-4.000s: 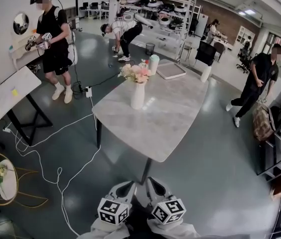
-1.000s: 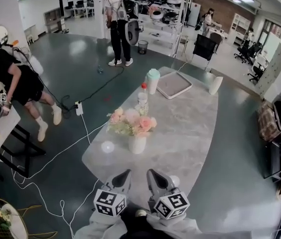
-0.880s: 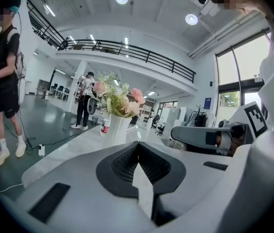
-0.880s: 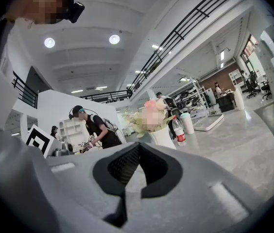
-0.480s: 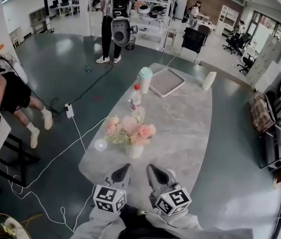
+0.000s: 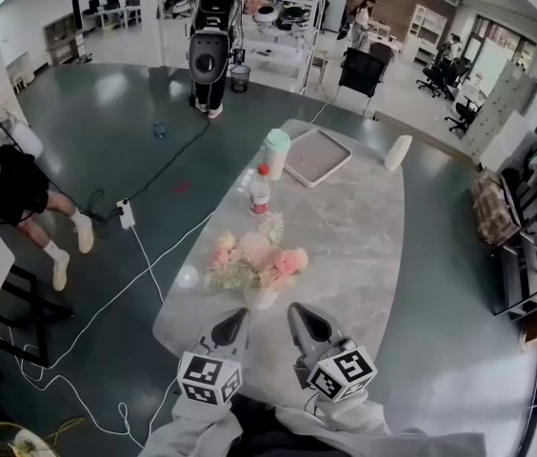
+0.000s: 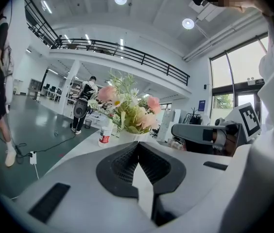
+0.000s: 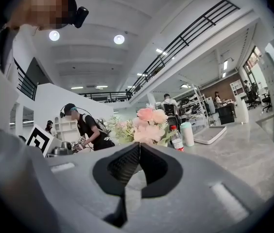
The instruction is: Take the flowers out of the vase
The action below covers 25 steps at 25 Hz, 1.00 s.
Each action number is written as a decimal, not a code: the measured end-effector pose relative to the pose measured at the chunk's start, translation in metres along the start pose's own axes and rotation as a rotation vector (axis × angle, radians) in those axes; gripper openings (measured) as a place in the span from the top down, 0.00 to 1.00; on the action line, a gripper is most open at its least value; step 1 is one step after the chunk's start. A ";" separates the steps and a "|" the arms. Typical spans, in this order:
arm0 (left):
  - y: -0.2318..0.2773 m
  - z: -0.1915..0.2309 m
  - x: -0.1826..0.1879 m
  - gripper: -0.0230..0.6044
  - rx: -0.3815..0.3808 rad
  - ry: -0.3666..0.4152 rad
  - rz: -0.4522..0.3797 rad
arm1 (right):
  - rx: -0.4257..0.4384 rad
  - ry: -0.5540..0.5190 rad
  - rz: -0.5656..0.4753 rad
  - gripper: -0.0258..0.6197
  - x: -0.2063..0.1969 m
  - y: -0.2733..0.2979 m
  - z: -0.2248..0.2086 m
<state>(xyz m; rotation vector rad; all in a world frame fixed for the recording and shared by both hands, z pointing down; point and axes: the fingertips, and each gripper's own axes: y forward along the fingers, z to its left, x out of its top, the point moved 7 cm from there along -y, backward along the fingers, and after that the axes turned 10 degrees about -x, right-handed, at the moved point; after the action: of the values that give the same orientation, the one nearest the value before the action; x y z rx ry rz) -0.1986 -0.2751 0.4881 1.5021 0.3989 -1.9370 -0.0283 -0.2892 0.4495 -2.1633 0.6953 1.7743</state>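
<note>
Marble-topped table (image 6: 354, 246) in a wide workshop hall carries the white vase (image 6: 260, 298), and the pink flowers (image 6: 254, 255) stand in it, so no part of the task is done yet. The left gripper (image 6: 238, 320) and right gripper (image 6: 301, 314) hover just in front of the vase, one on either side. Both have their jaws pressed together and hold nothing. Opening the jaws, grasping the stems and lifting them out all remain.

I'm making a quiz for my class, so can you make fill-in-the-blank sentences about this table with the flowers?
1. The pink flower bunch sits in the ____ vase.
2. The clear plastic bottle has a ____ cap.
3. The left gripper and right gripper both have ____ jaws.
Missing words: white; red; shut.
</note>
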 end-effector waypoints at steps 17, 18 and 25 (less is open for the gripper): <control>0.023 0.029 -0.011 0.96 -0.017 -0.026 0.040 | 0.155 -0.033 0.067 0.31 -0.002 0.042 -0.022; 0.024 0.030 -0.012 0.96 -0.016 -0.027 0.042 | 0.154 -0.033 0.067 0.28 -0.003 0.044 -0.024; 0.028 0.049 -0.016 0.96 -0.001 -0.040 0.054 | 0.161 -0.083 0.041 0.26 -0.004 0.073 -0.025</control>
<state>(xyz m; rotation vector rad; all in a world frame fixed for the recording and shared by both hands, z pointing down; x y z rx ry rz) -0.2152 -0.3206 0.5216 1.4567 0.3383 -1.9208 -0.0456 -0.3625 0.4662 -1.9731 0.8366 1.7516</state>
